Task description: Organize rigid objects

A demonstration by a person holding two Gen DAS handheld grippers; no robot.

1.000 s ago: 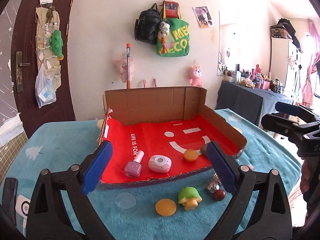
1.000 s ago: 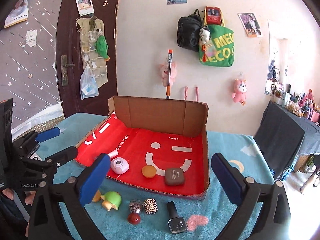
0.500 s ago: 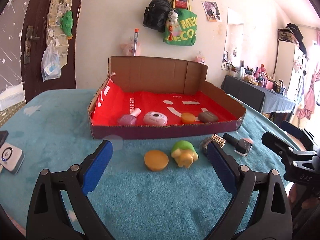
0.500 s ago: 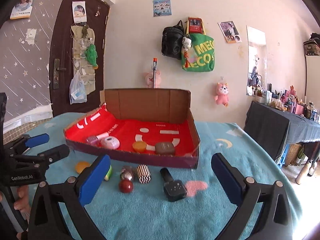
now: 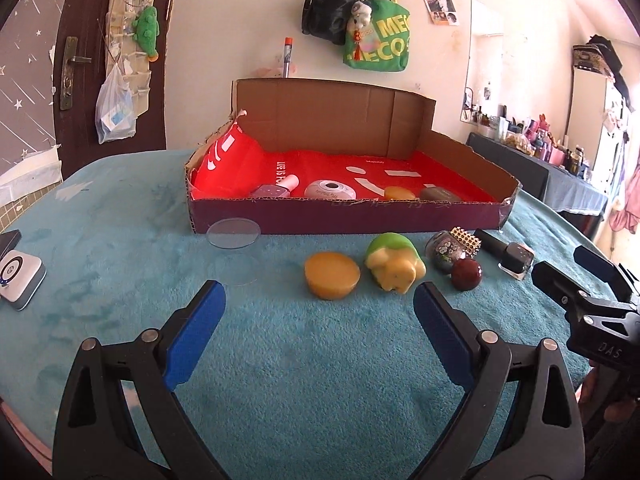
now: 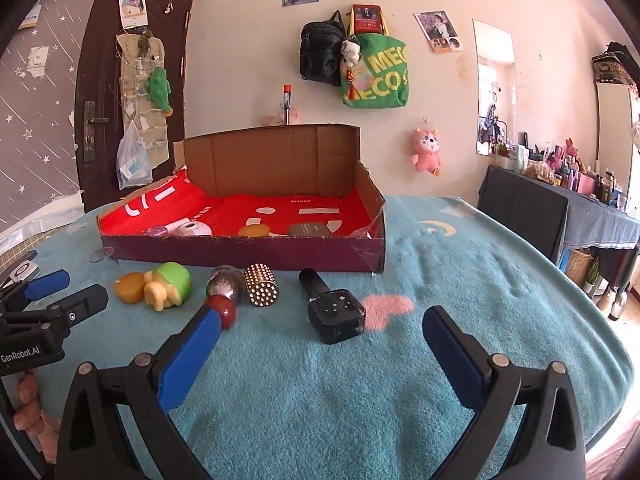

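Note:
A cardboard box [image 5: 344, 222] with a red lining holds a pink nail polish bottle [image 5: 276, 190], a pink round case [image 5: 330, 190], an orange disc [image 5: 400, 193] and a brown compact [image 5: 440, 194]. In front of it on the teal cloth lie an orange puck [image 5: 332, 275], a green and yellow toy [image 5: 394, 266], a dark red ball [image 6: 222, 310], a studded cylinder [image 6: 261, 284] and a black nail polish bottle [image 6: 334, 306]. My left gripper [image 5: 320, 334] is open, low, just short of the puck. My right gripper [image 6: 320, 354] is open, just short of the black bottle.
A clear plastic disc [image 5: 233, 233] leans against the box front. A white and blue device [image 5: 18, 274] lies at the table's left edge. The table's right edge [image 6: 600, 320] drops off near a dark side table [image 6: 560, 216]. The wall stands behind the box.
Both grippers have dropped low toward the cloth and drawn nearer the loose objects in front of the box. Both stay open and empty.

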